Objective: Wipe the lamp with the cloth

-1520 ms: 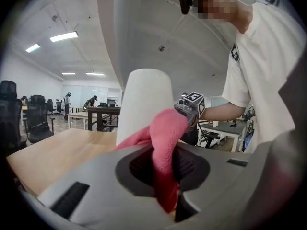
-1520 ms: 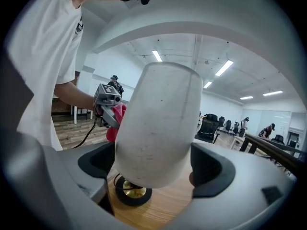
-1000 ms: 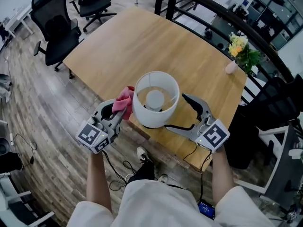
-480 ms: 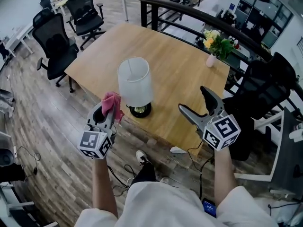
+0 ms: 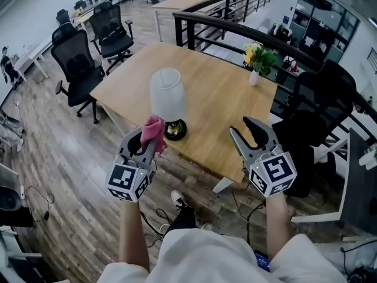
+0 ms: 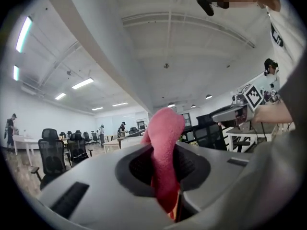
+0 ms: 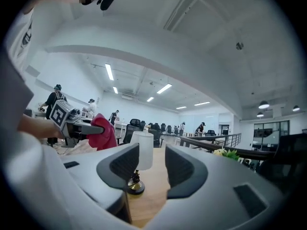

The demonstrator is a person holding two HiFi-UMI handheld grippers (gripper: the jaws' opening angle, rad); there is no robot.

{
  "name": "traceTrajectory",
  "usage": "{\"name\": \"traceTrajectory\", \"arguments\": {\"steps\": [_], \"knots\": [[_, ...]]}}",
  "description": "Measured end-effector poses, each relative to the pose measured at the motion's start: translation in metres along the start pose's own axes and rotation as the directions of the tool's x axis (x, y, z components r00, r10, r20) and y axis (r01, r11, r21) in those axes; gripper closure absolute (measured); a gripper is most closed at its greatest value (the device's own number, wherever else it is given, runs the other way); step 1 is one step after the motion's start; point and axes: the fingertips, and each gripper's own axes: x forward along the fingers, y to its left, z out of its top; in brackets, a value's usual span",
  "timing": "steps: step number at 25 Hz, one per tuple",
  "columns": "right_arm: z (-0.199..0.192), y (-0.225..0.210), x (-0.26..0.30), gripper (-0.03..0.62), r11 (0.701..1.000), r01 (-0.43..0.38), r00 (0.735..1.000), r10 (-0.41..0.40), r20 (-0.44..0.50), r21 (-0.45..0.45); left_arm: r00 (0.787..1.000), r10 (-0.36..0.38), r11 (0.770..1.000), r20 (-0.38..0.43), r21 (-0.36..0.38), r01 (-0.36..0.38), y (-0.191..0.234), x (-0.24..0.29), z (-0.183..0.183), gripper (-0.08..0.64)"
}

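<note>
Standing upright on the wooden table (image 5: pixel 230 93), the lamp (image 5: pixel 168 99) has a white shade and a dark round base, and it sits close to the table edge nearest the person. The left gripper (image 5: pixel 146 139) is held level just in front of the lamp, on the person's side, with its jaws clamped together on the pink cloth (image 5: pixel 154 128). A bunched fold of the cloth sticks up and out past the jaw tips. In the right gripper view the cloth appears to the left of the shade and clear of it, so no contact with the lamp is recorded. The right gripper (image 5: pixel 242 127) is held level to the right of the lamp and well apart from it, over the same near edge of the table. Its jaws have just been closing and now stand partly apart, with nothing between them; the lamp shows only in the distance through the gap. A small vase of yellow flowers (image 5: pixel 256 63) stands beyond the lamp, near the far right corner of the table. A dark railing (image 5: pixel 235 31) runs behind the lamp along the far side of the table. Black office chairs (image 5: pixel 76 63) stand on the wood floor to the left of the lamp.
</note>
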Motion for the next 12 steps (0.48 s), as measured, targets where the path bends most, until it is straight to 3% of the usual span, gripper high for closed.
{"name": "traceTrajectory", "arguments": {"steps": [7, 12], "knots": [[0.018, 0.014, -0.052, 0.567, 0.999, 0.035, 0.999, -0.035, 0.002, 0.009, 0.999, -0.008, 1.000, 0.035, -0.014, 0.009, -0.036, -0.035, 0.034, 0.476], [0.017, 0.026, -0.064, 0.575, 0.999, 0.030, 0.999, -0.031, -0.033, -0.016, 0.996, -0.044, 0.999, 0.077, 0.001, 0.044, -0.051, -0.045, 0.046, 0.476]]}}
